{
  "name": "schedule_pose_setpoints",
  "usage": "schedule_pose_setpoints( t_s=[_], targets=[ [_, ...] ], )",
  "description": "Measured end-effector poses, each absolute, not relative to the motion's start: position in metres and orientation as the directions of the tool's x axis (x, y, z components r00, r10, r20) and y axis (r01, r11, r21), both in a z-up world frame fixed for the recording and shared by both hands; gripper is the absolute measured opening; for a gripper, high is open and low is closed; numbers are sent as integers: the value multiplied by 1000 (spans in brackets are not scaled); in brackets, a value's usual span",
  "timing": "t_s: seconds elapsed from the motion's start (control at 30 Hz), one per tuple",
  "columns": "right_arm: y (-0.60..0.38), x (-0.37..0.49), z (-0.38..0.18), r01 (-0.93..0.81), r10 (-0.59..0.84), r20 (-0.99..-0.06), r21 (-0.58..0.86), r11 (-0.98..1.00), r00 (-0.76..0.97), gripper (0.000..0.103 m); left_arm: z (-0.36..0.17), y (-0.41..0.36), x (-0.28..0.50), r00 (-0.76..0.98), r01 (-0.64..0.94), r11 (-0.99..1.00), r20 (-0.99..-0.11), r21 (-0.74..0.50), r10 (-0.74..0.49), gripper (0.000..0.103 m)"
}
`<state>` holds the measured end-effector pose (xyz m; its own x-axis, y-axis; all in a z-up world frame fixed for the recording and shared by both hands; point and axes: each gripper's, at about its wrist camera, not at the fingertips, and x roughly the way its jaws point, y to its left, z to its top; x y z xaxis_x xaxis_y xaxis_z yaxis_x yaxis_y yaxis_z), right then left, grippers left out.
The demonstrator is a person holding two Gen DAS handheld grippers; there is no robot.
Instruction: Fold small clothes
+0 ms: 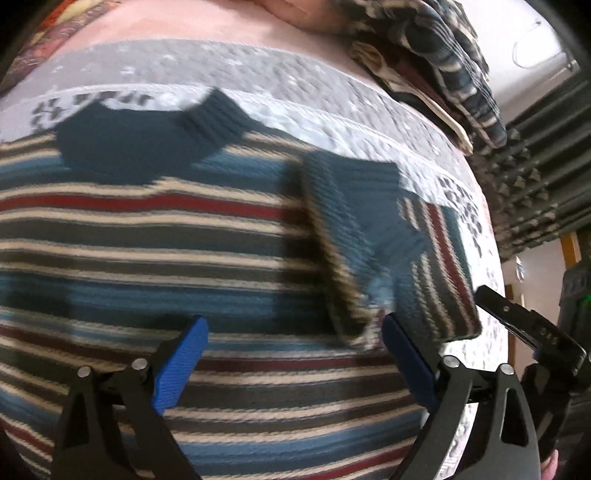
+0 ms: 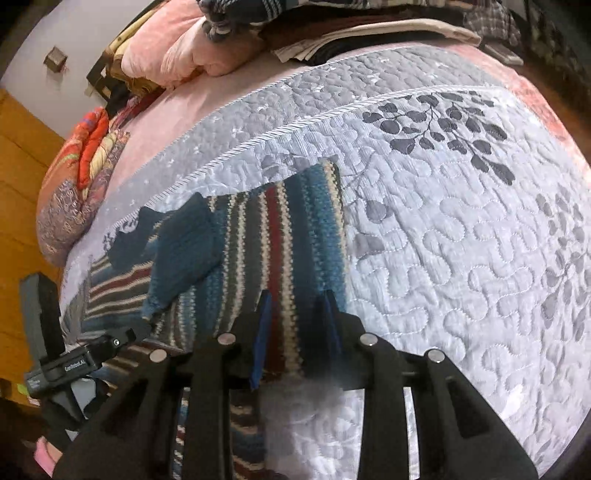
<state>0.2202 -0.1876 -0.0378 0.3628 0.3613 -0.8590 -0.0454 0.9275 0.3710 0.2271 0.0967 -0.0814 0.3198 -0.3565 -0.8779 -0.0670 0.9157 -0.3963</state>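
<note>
A small striped knit sweater point(image 1: 155, 236) with a dark teal collar point(image 1: 147, 136) lies flat on a grey quilted bedspread point(image 1: 280, 85). My left gripper point(image 1: 295, 339) hovers open just above its chest, with nothing between the blue pads. A teal sleeve point(image 1: 351, 206) is folded in over the body. In the right wrist view my right gripper point(image 2: 295, 328) is narrowed on the folded side flap of the sweater point(image 2: 280, 236), and striped fabric runs between its fingers. That gripper also shows at the right edge of the left wrist view, as the right gripper point(image 1: 517, 321).
The bedspread point(image 2: 461, 258) spreads wide to the right of the sweater. A pile of folded clothes point(image 2: 351, 33) and a pink pillow point(image 2: 177, 51) lie at the bed's far end. A colourful rolled blanket point(image 2: 81, 177) sits at the left. The left tool's body point(image 2: 74, 362) is close beside my right gripper.
</note>
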Motion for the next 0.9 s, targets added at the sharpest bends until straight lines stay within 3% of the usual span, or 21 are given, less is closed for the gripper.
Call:
schedule_pose_setpoints(
  t_s=[0.13, 0.23, 0.43, 0.6, 0.73, 0.9],
  targets=[
    [-193, 224, -39, -57, 356, -860, 361, 931, 365, 29, -87, 87, 230, 314, -49, 900, -862, -433, -398, 49],
    [-193, 227, -41, -54, 349, -861, 355, 933, 369, 29, -87, 87, 231, 319, -34, 890, -849, -455, -422, 15],
    [-202, 230, -43, -14, 387, -843, 412, 911, 373, 29, -54, 101, 225, 432, 30, 895, -802, -445, -413, 11],
    [-181, 229, -35, -84, 490, -797, 494, 865, 354, 29, -23, 130, 219, 511, 45, 910, -773, -412, -376, 11],
    [-149, 227, -37, -156, 539, -788, 517, 842, 297, 29, -18, 156, 216, 533, 35, 924, -775, -380, -339, 11],
    [-116, 224, -56, -195, 504, -831, 468, 862, 237, 29, -31, 188, 210, 522, -11, 934, -799, -357, -299, 11]
  ],
)
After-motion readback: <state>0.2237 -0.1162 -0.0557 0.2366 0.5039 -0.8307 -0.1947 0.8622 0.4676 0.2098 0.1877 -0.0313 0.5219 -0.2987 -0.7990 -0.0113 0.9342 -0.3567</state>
